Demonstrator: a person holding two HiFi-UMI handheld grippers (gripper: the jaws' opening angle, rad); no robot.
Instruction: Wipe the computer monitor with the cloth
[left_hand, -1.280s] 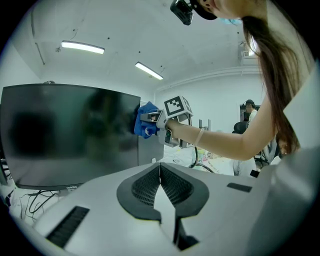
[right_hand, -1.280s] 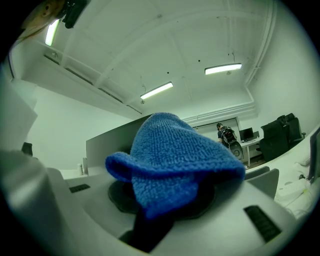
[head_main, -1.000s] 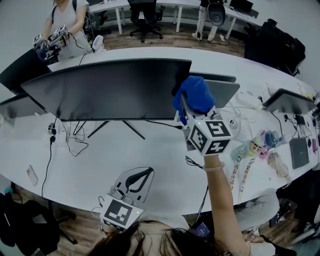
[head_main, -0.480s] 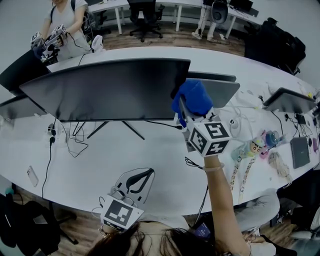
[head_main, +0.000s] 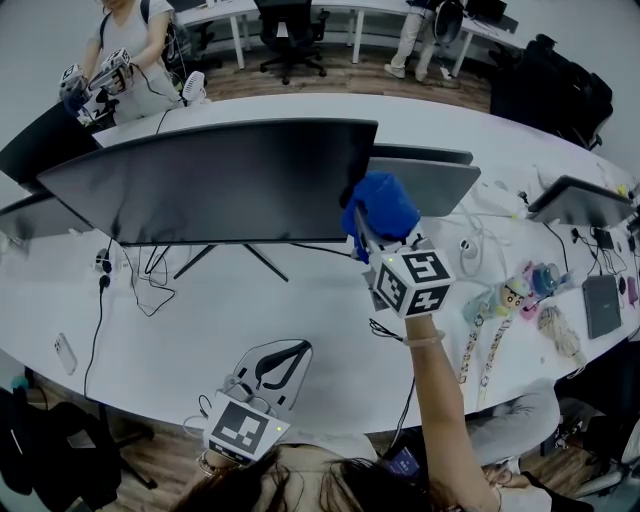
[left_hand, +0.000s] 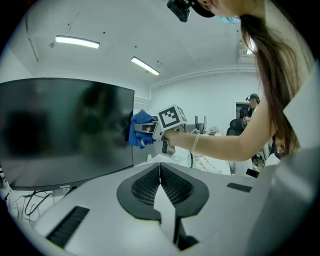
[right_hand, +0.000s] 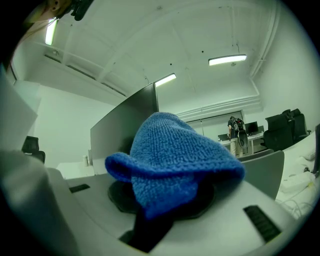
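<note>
Now the blue fluffy cloth is at the right edge of the wide, curved black computer monitor, about at half of its height. The right gripper holds it: its jaws are closed on the cloth, and the arm reaches forward over the long white desk.

From the head view I see only that the cloth meets the corner region of the monitor. The left gripper view looks at the dark screen from the front and shows the cloth touching its right border, a little over the glass. The right gripper view shows what the others do not: the cloth is bunched over the jaws and covers their tips fully, with one fold hanging to the left.

The left gripper is low and near the person's body, well apart from the monitor. Its jaws are together, with nothing between them.

Behind the cloth stands a grey flat monitor. A white phone lies at the desk's left end.
</note>
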